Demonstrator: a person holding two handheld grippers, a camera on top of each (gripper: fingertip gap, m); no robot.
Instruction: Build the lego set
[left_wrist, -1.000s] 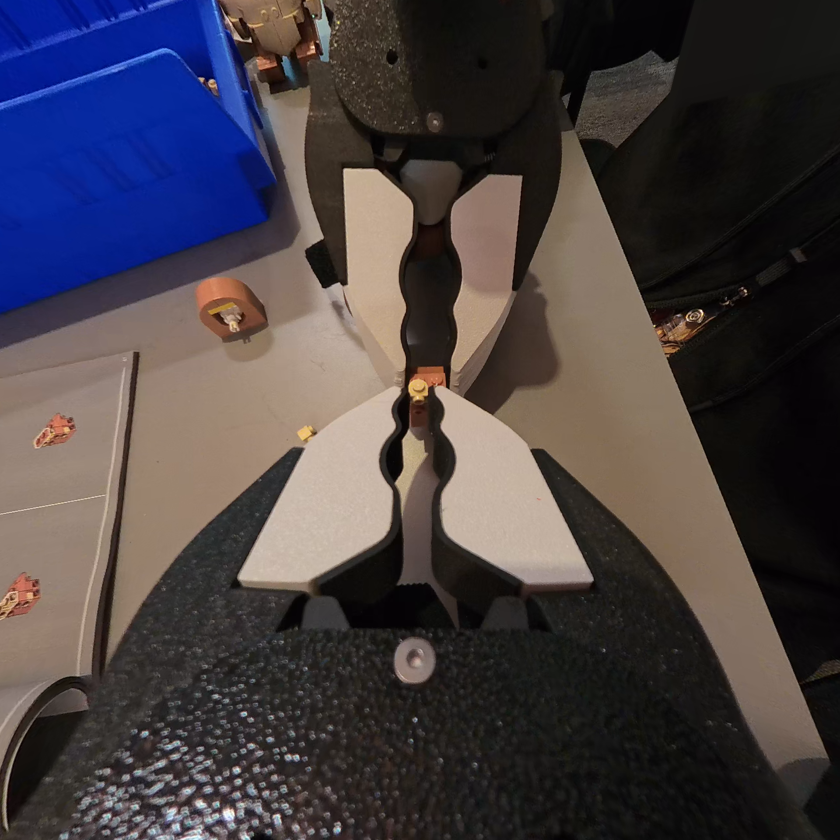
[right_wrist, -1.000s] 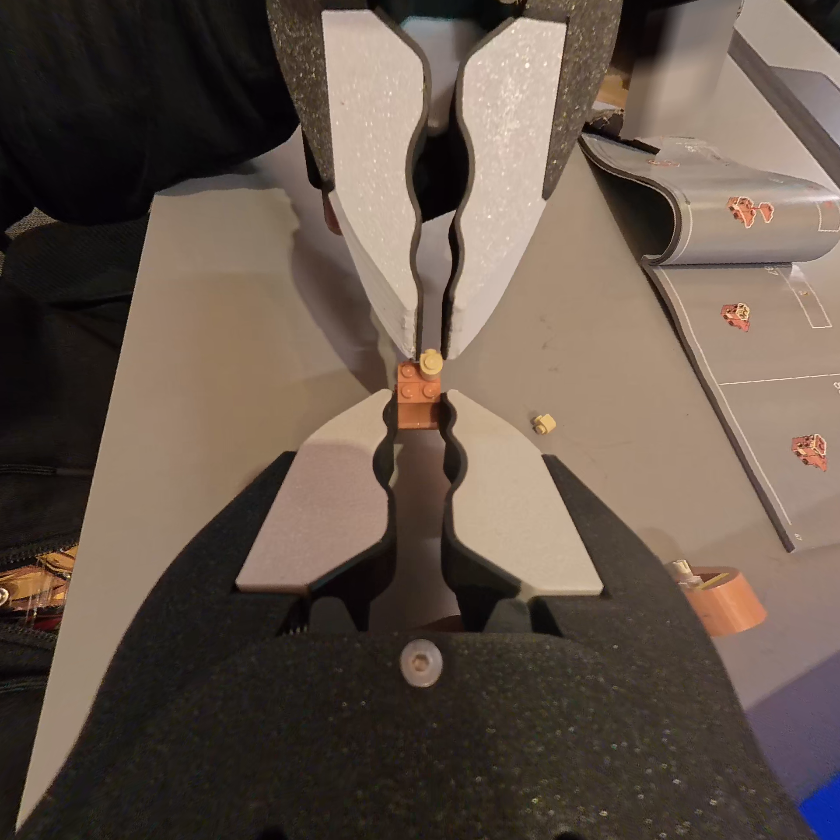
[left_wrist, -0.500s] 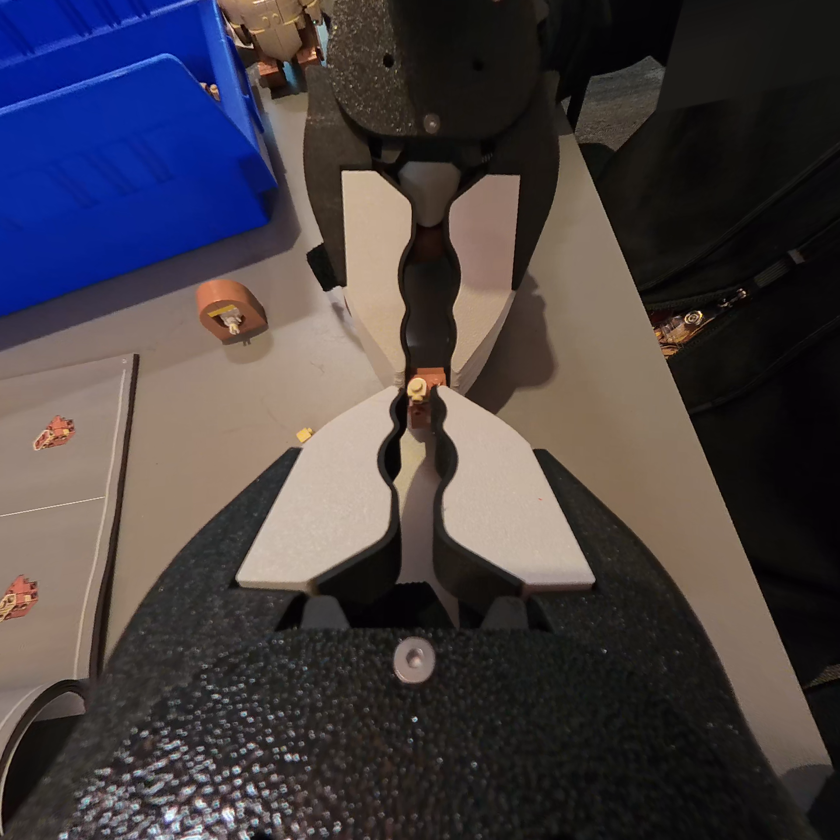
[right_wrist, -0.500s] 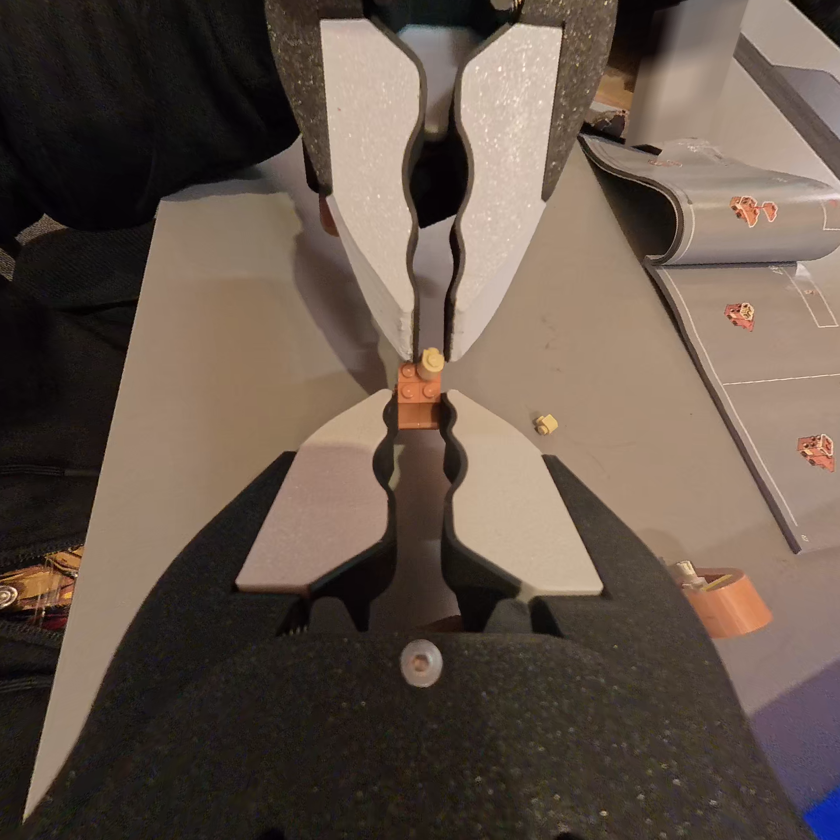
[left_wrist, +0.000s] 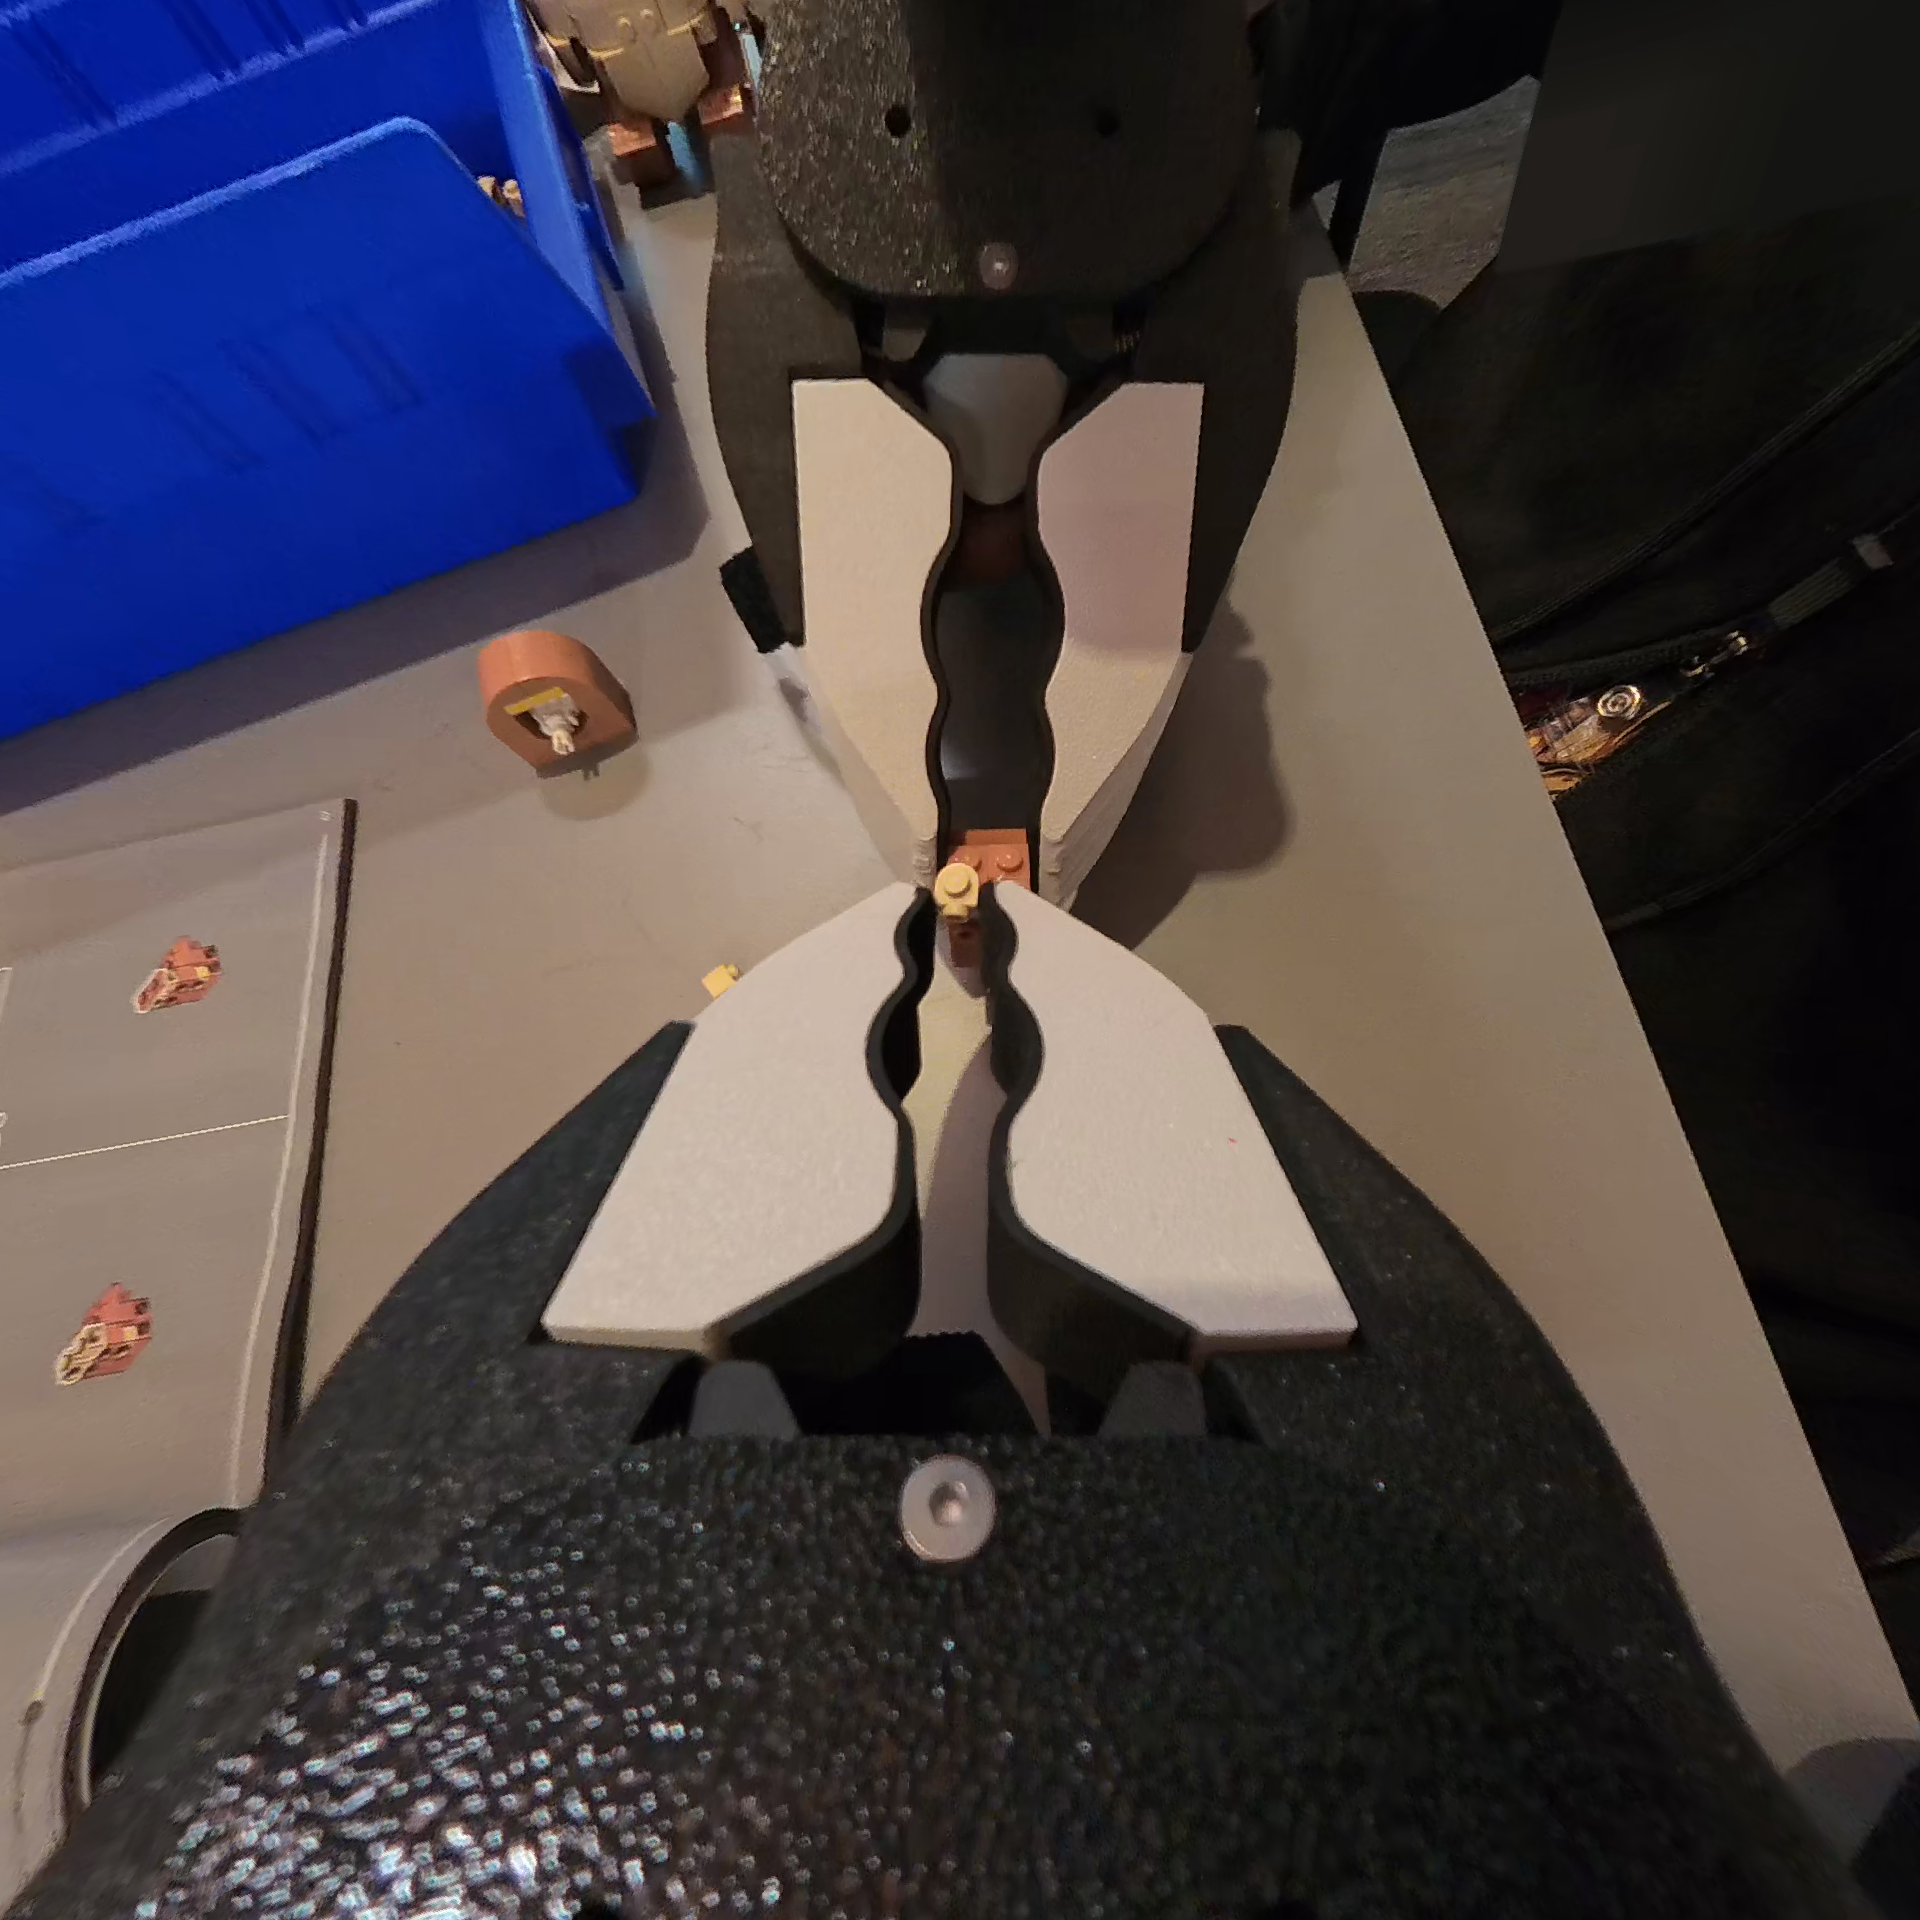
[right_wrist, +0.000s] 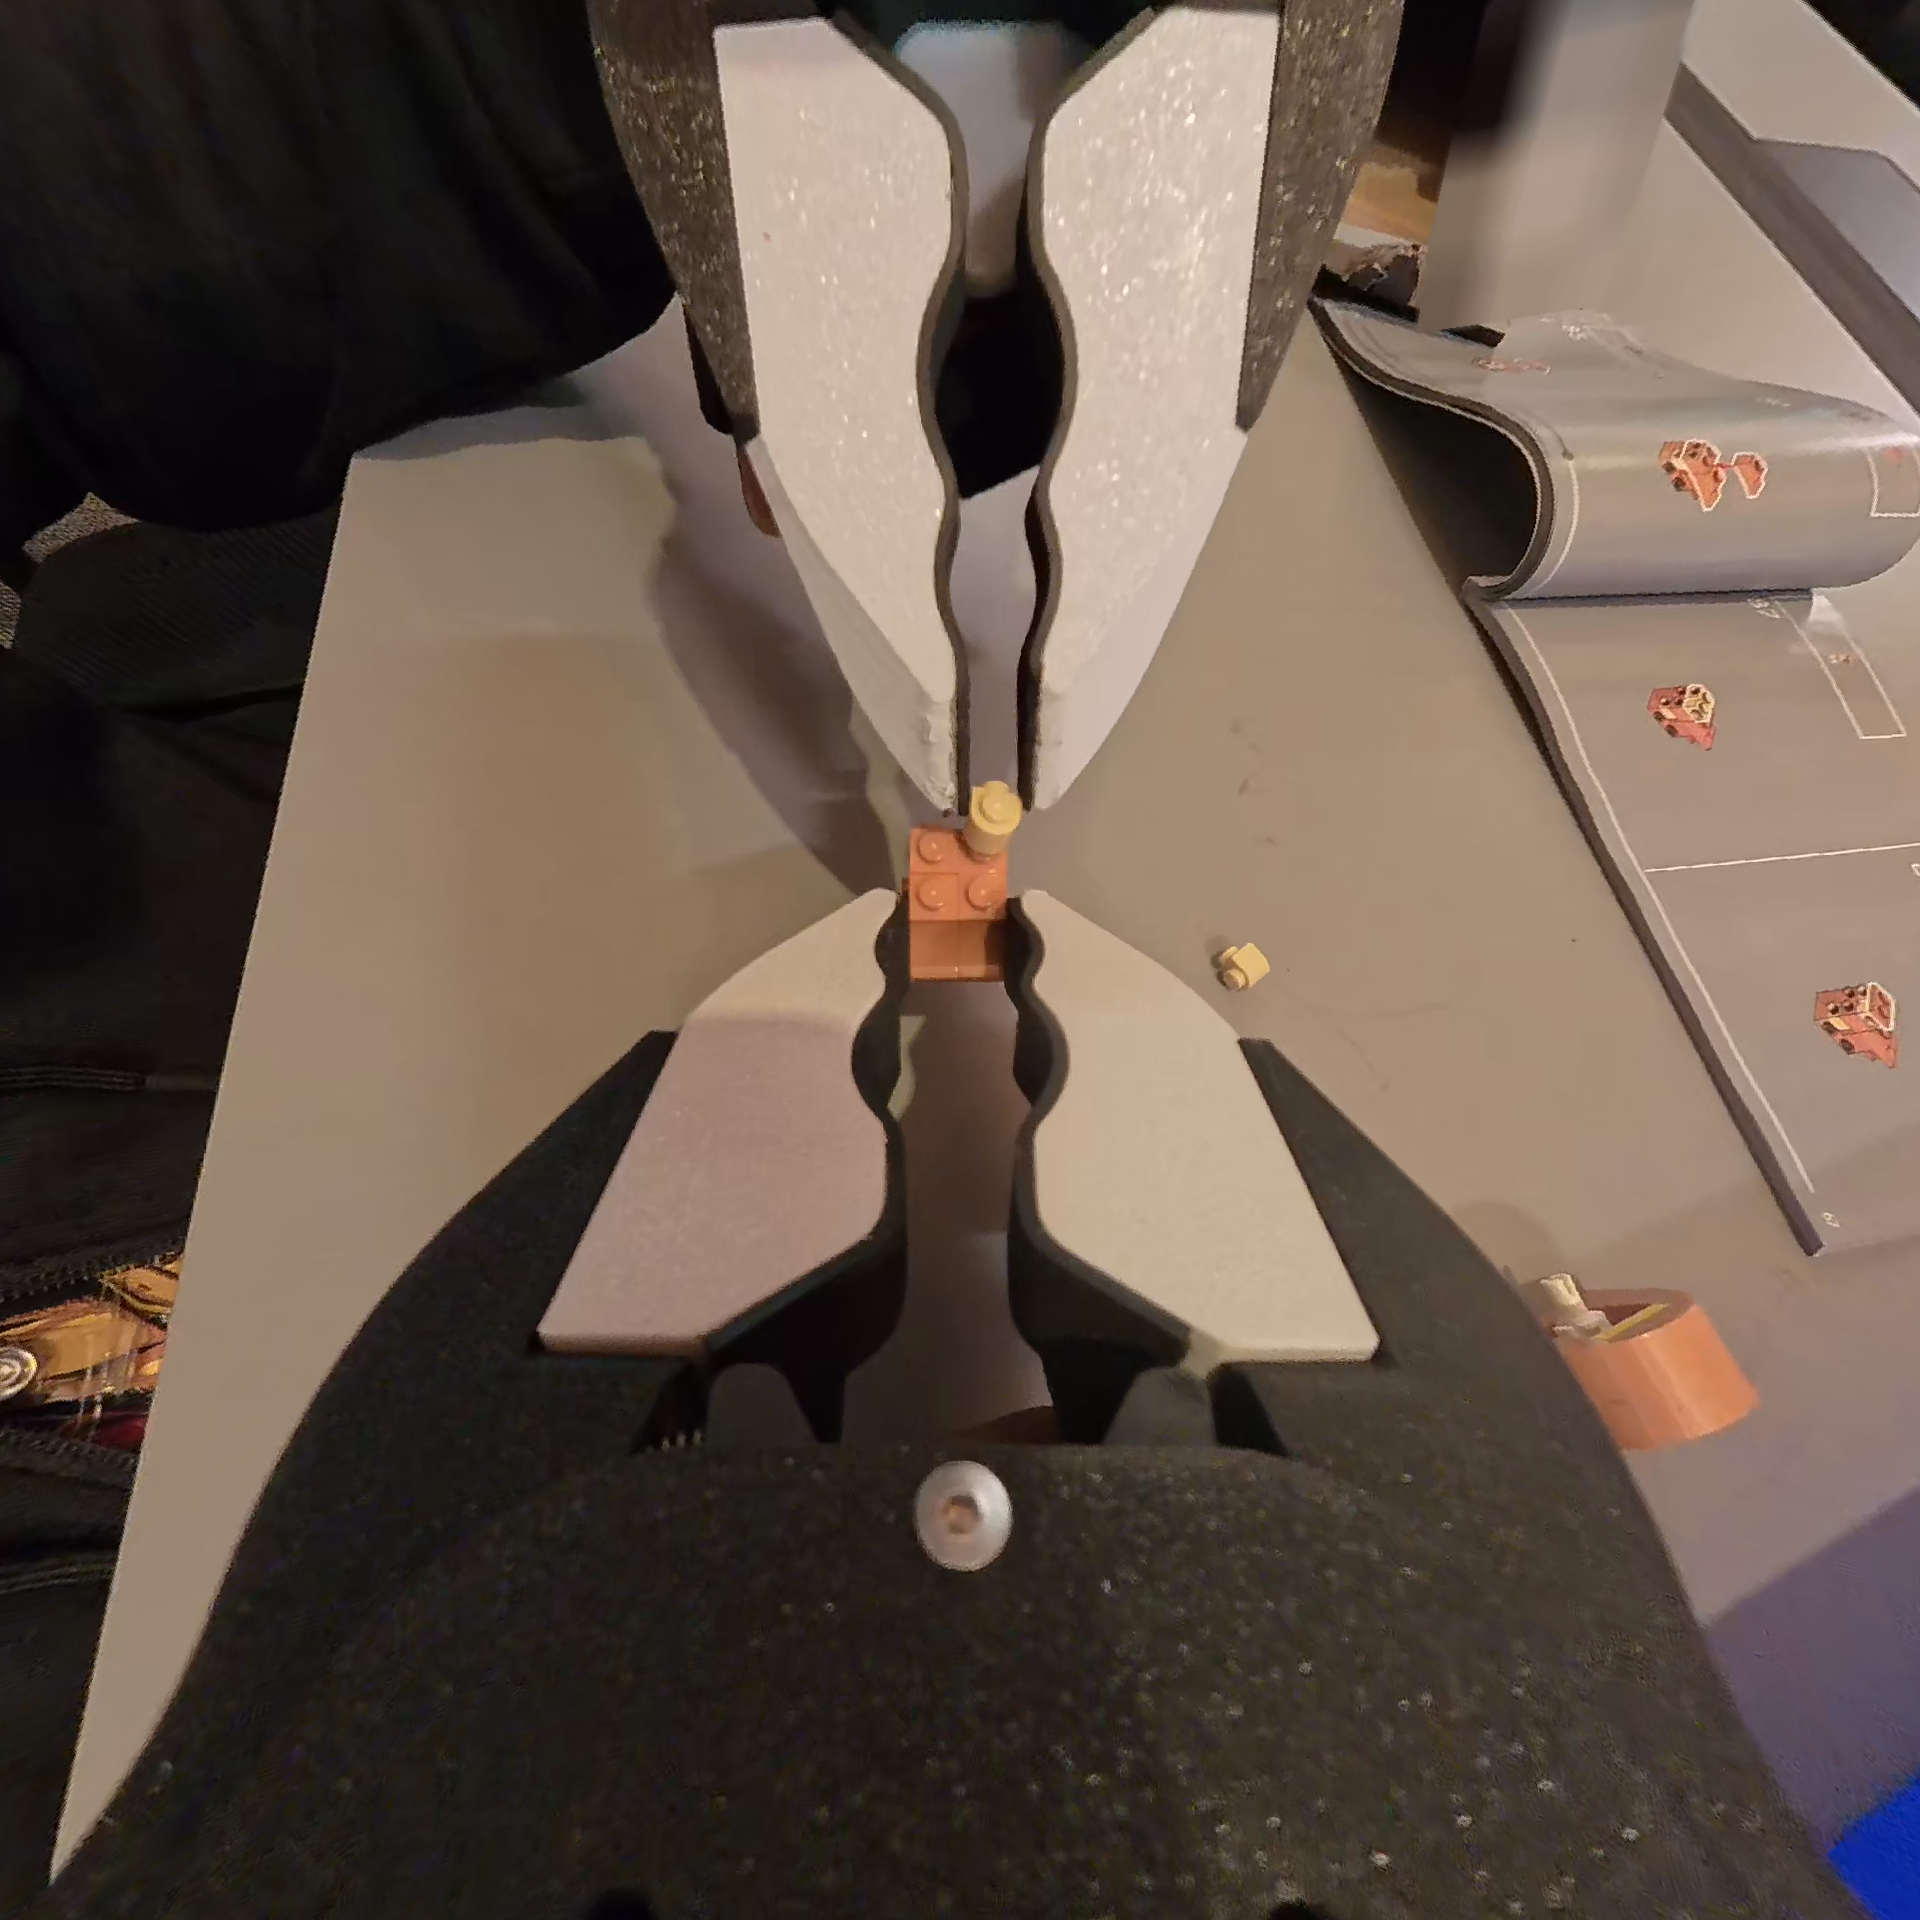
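Note:
My right gripper (right_wrist: 956, 914) is shut on a brown studded brick (right_wrist: 951, 920) and holds it above the grey table (right_wrist: 468, 831). My left gripper (left_wrist: 961, 902) faces it tip to tip. It is shut on a small tan round piece (left_wrist: 956, 891) that sits on one corner stud of the brown brick (left_wrist: 1000, 858). In the right wrist view the tan piece (right_wrist: 992, 823) shows between the left gripper's fingertips (right_wrist: 1049, 769), standing up from the brick's far right stud. The right gripper also shows at the top of the left wrist view (left_wrist: 992, 844).
A loose tan piece (right_wrist: 1244, 966) lies on the table beside the grippers. A brown round part (left_wrist: 556, 701) and a blue bin (left_wrist: 260, 364) stand on the left. A grey mat with printed pictures (right_wrist: 1766, 883) lies beside them. A black bag (left_wrist: 1714, 520) hangs past the table edge. The grippers are tip to tip, or close to it.
Both grippers have stayed almost still, tip to tip. The tan piece remains on the brick's corner stud between the left fingertips.

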